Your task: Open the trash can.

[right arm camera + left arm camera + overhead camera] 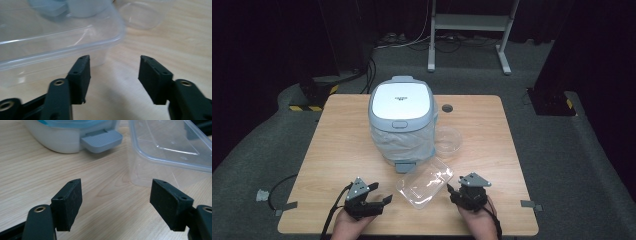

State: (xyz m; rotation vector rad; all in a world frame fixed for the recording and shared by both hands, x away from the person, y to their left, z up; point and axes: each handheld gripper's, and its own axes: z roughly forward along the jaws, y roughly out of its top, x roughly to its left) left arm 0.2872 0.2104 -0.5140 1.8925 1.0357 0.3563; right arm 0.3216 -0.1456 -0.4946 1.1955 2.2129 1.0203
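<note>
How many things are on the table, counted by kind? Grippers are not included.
Pedal bin: 1
Clear rectangular container: 1
Clear round bowl: 1
Total: 3

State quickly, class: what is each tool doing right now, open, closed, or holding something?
Left tool: open, holding nothing, aimed at the clear plastic container.
Right tool: open, holding nothing, beside the same container.

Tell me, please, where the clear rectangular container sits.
In the high view, the container lies near the table's front edge, between both grippers, just before the bin's pedal.
</note>
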